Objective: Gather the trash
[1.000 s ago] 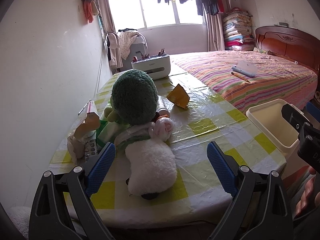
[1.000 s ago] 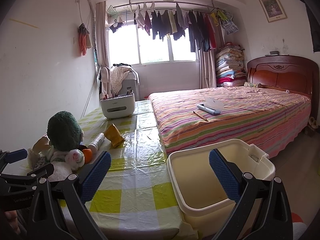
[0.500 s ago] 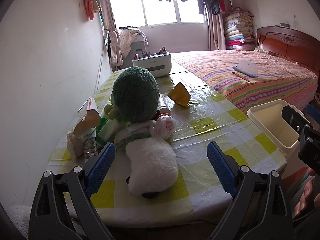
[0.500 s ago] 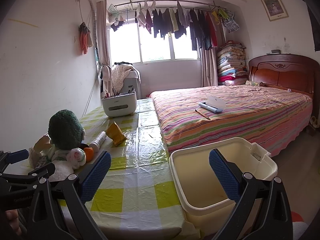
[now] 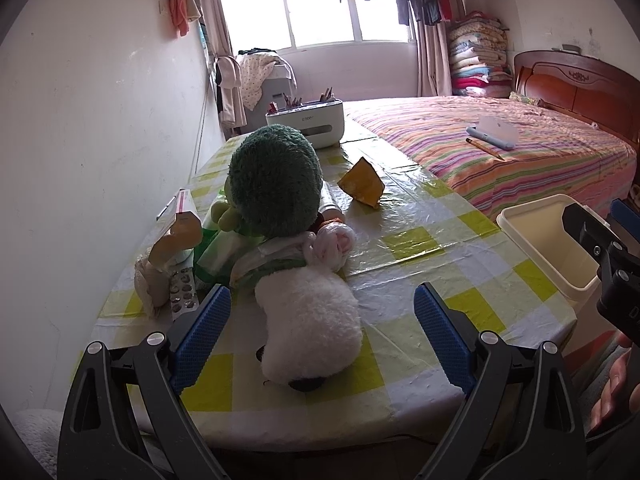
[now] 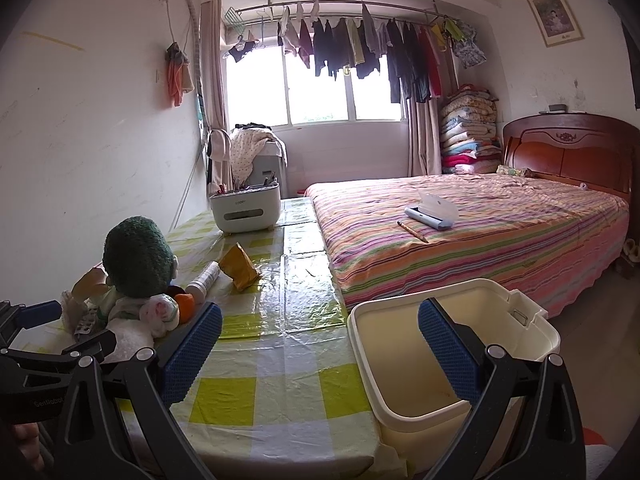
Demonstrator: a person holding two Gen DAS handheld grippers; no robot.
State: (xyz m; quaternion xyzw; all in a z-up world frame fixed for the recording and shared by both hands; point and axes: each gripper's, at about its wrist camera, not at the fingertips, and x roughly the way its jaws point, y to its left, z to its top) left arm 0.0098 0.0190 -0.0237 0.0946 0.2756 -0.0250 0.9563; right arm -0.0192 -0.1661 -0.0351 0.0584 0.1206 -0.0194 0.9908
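On the counter (image 5: pixel 420 240) in the left wrist view, the left claw (image 5: pixel 322 336) is wide open and holds nothing, with the plush toy (image 5: pixel 288 240) between its fingers. The yellow wrapper (image 5: pixel 362 186) lies beyond the toy, well apart from the claw. I think the good way is to reach past the toy on its right side and close on the wrapper's raised edge. The small items left of the toy are partly hidden; which of them are trash is hard to tell.

In the right wrist view, the right claw (image 6: pixel 320 352) is also wide open and empty, above the bin (image 6: pixel 532 336) at the counter's edge. The wrapper (image 6: pixel 239 267) lies beside a white tube (image 6: pixel 204 276). The bin's bottom is cut off by the claw.
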